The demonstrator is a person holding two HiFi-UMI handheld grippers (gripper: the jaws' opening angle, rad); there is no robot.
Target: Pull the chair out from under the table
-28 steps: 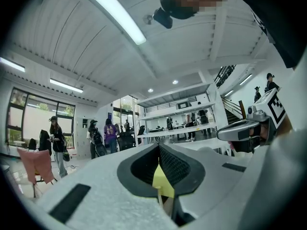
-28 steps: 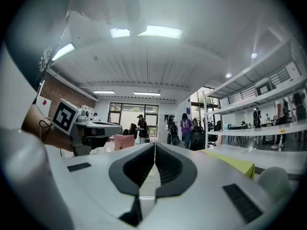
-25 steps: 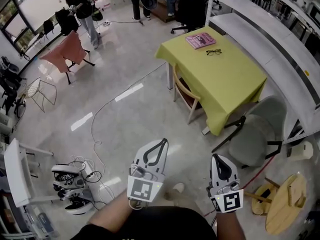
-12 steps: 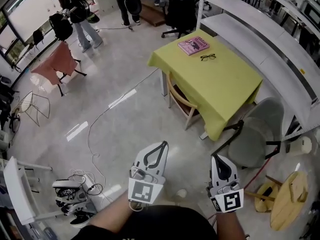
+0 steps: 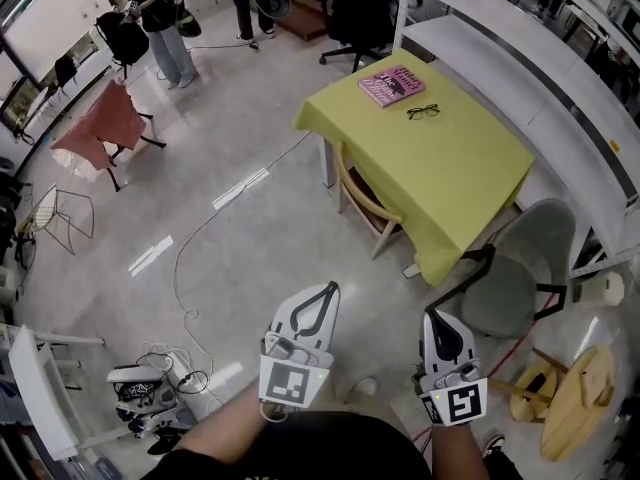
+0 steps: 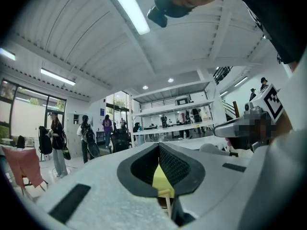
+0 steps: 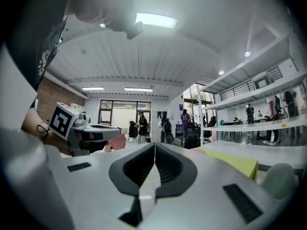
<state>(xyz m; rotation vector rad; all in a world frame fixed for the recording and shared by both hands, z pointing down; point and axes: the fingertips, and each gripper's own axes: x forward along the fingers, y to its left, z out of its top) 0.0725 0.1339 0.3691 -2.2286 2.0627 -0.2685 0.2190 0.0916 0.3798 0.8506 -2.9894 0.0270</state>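
Both hand-held tools are carried level and ahead of the body with nothing in them. The left gripper (image 5: pixel 327 291) has its jaws pressed together, and the right gripper (image 5: pixel 438 316) has its pads meeting along a single seam. The light wooden chair with a curved back (image 5: pixel 360 194) is tucked in at the left side of the square table under a yellow-green cloth (image 5: pixel 470 183). Its seat is mostly hidden beneath the hanging cloth, so only the backrest and a leg or two show. It is well apart from both grippers, with pale polished floor (image 5: pixel 270 238) between. A pink book (image 5: pixel 392 85) and a pair of black-rimmed glasses (image 5: pixel 423 112) lie on the tabletop. A grey upholstered chair (image 5: pixel 512 286) stands out in the open by the table's near corner, so it is probably not the one meant. Compared with a second earlier, the grippers keep the same spot in the head view while the room has slid past them. The thin white cable (image 5: pixel 178 268) and the heap of black-and-white shoes (image 5: pixel 140 398) have drifted toward the lower edge, and the table's near corner sits slightly lower. That suggests the person is walking toward the table. The task is thus still in its approach: the chair is untouched, and the jaws must open before they can take the backrest.
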